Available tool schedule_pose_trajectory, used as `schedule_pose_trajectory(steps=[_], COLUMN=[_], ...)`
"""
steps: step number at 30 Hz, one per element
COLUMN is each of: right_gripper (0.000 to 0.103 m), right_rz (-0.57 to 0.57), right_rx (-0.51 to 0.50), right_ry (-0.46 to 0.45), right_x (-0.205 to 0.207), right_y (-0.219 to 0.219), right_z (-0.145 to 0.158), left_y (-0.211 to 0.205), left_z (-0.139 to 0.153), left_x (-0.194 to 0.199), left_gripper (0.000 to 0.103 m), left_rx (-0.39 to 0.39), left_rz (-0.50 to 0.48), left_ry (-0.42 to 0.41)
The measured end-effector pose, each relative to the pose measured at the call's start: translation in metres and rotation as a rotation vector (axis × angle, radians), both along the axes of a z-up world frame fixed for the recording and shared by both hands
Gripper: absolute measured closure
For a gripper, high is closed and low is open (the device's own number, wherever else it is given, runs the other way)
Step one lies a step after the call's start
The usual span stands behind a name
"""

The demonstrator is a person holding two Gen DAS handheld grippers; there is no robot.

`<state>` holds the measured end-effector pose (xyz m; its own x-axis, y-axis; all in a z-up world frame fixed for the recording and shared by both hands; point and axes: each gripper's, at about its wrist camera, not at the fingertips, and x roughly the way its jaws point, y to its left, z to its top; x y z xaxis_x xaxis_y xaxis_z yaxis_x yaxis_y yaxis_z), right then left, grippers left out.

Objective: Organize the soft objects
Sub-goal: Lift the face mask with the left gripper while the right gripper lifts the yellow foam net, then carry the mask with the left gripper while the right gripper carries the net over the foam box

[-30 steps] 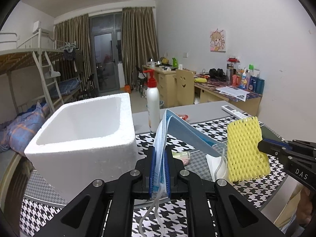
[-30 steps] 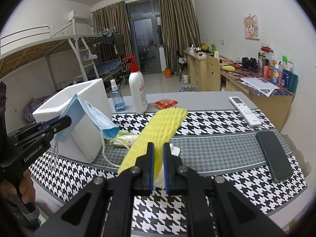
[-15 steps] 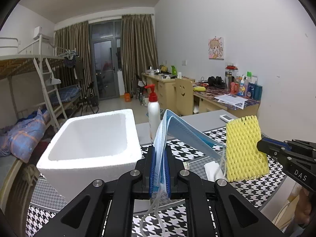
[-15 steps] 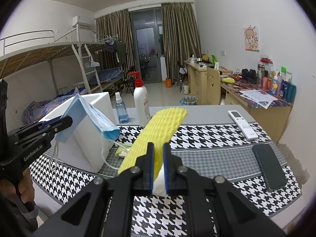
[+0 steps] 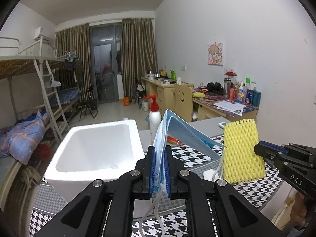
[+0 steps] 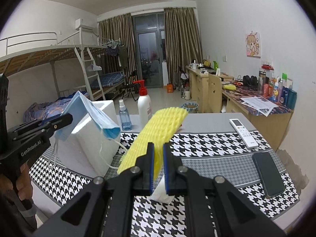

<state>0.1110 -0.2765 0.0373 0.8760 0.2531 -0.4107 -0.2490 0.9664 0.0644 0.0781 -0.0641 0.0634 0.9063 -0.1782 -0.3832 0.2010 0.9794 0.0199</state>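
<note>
My left gripper [image 5: 159, 150] is shut on a folded blue face mask [image 5: 183, 132], whose ear loops dangle below the jaws. It hangs above the table, just right of an open white foam box [image 5: 94, 150]. My right gripper [image 6: 158, 148] is shut on a yellow foam net sleeve [image 6: 158, 126], lifted off the table. The left wrist view shows that sleeve [image 5: 242, 152] to the right of the mask, pinched by the right gripper [image 5: 256, 150]. The right wrist view shows the mask [image 6: 92, 114] in the left gripper [image 6: 69, 118], in front of the foam box [image 6: 88, 144].
On the houndstooth tablecloth [image 6: 207, 144] lie a white tissue [image 6: 161, 192] under the right gripper, a dark phone [image 6: 267, 173] and a white remote [image 6: 244, 131]. A red-pump white bottle [image 6: 144, 103] and a blue spray bottle [image 6: 124, 116] stand behind the box. A hand [image 6: 21, 185] holds the left gripper's handle.
Both grippers have risen with the mask and the yellow sleeve still held, so the table and foam box sit lower in both views. The grips have not changed.
</note>
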Motion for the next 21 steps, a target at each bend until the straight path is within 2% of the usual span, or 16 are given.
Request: schedule_pose_trajectory(steps=[21], right_gripper=[0.092], right_rz=[0.016], right_rx=[0.015], right_ry=[-0.041], right_x=[0.008], right_y=[0.014], right_z=[0.025], left_y=[0.026], left_z=[0.026], left_x=[0.007], left_gripper=[0.093], left_rx=[-0.035], left_rz=[0.046], left_ry=[-0.036])
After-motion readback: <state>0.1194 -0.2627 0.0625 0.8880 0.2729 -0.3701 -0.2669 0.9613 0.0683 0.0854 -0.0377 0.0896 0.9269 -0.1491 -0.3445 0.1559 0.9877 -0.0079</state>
